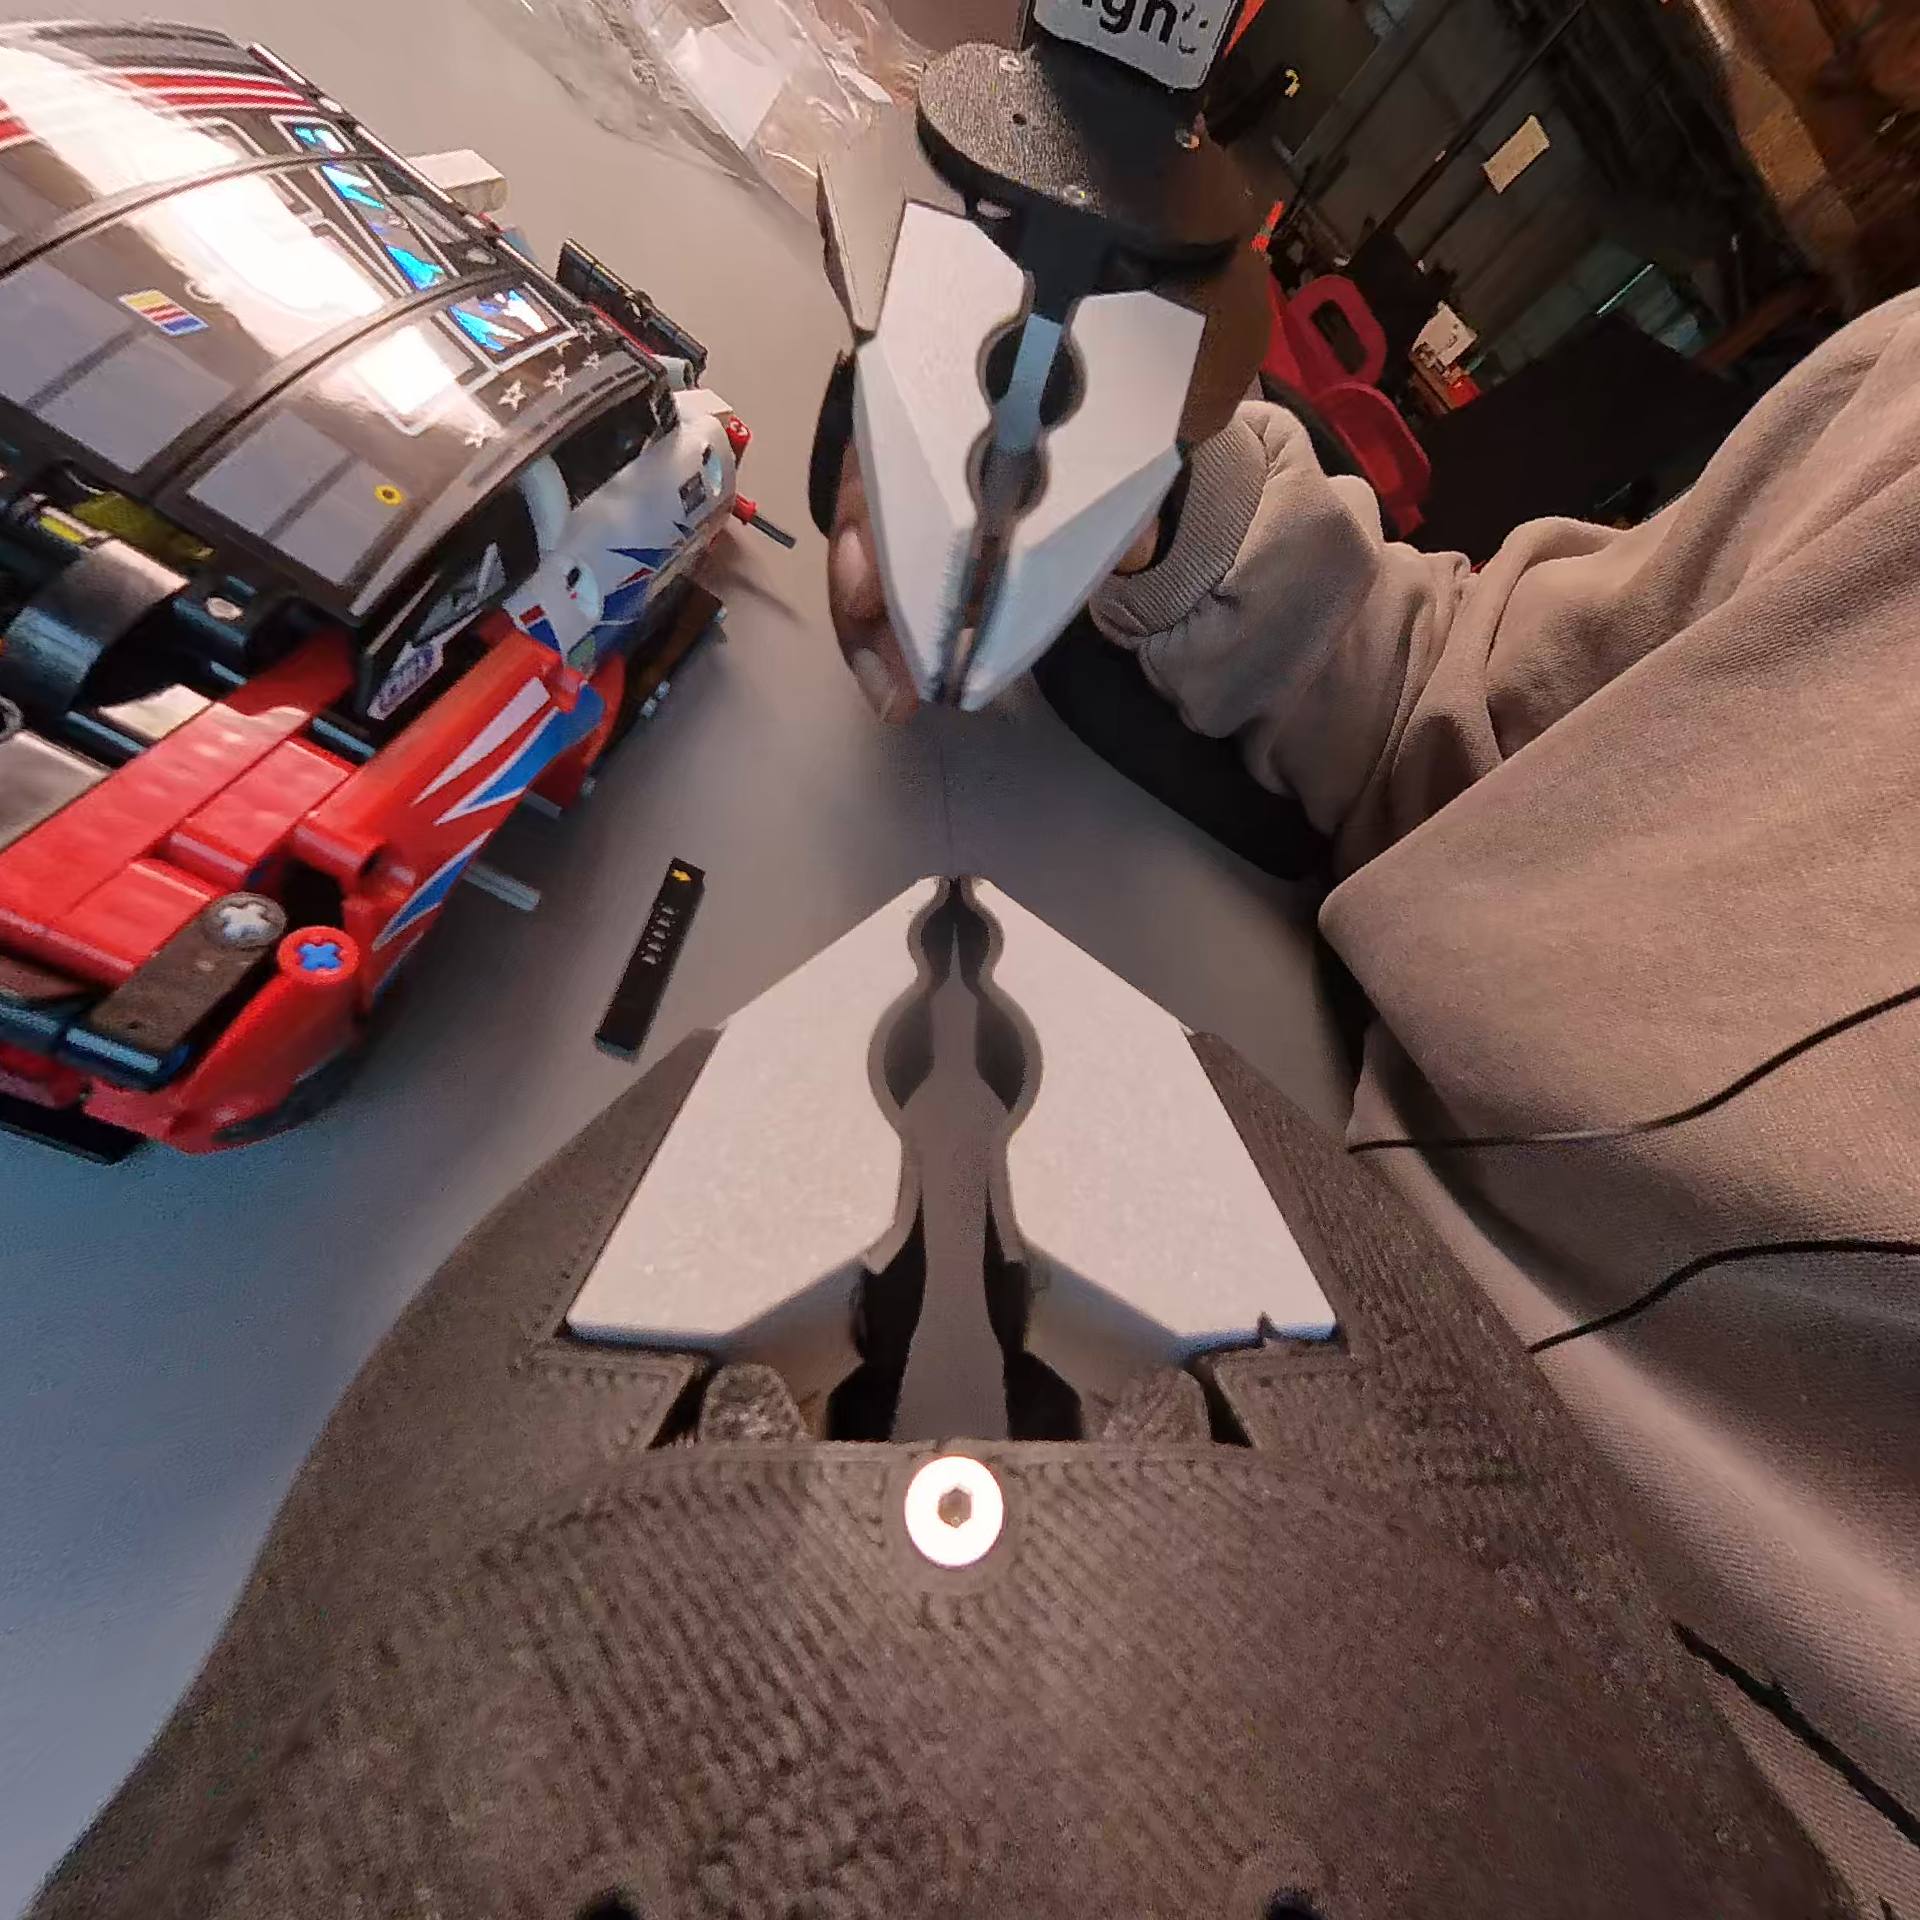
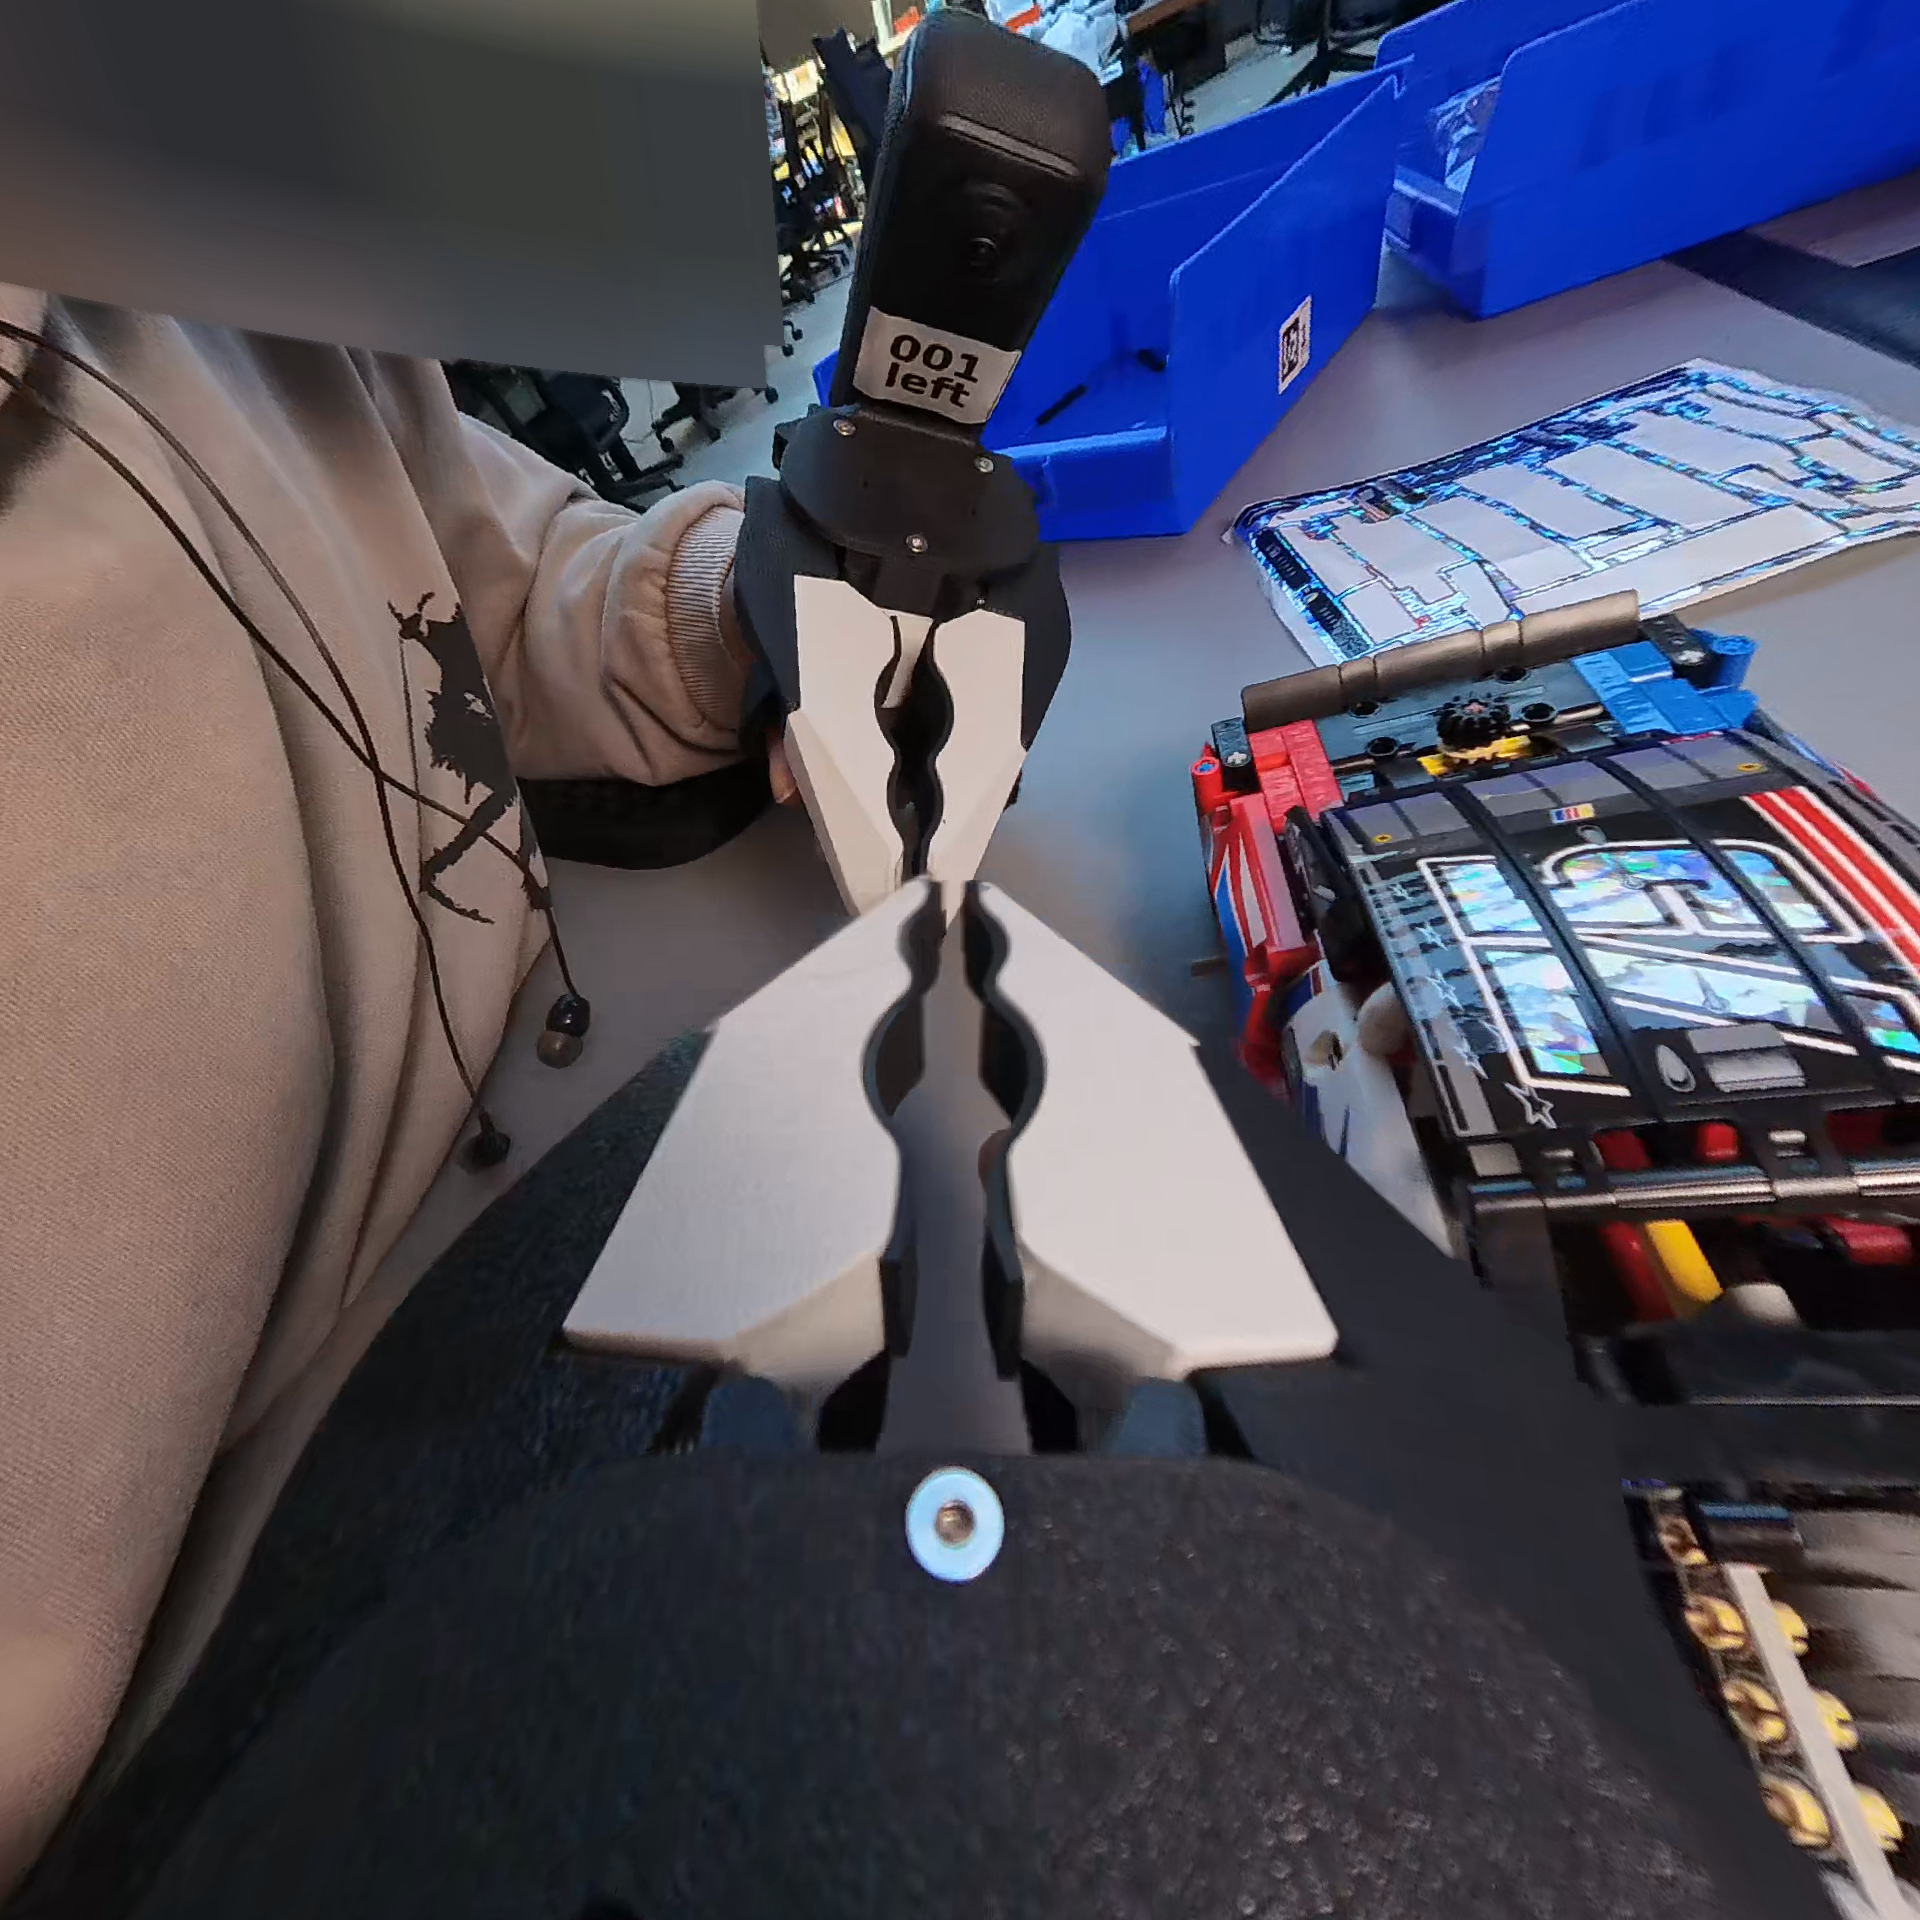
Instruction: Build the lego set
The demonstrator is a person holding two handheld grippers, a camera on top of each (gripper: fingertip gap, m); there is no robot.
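Left gripper (image 1: 954,883) closed, empty; right gripper (image 2: 948,888) likewise

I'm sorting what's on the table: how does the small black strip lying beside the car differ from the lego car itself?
The black strip is one thin, flat, loose piece; the lego car is a large assembled model. The strip is plain black with small marks and a yellow spot at one end; the car is red, white, blue and black with shiny stickers. Both rest on the grey table, apart from each other and untouched by either gripper.
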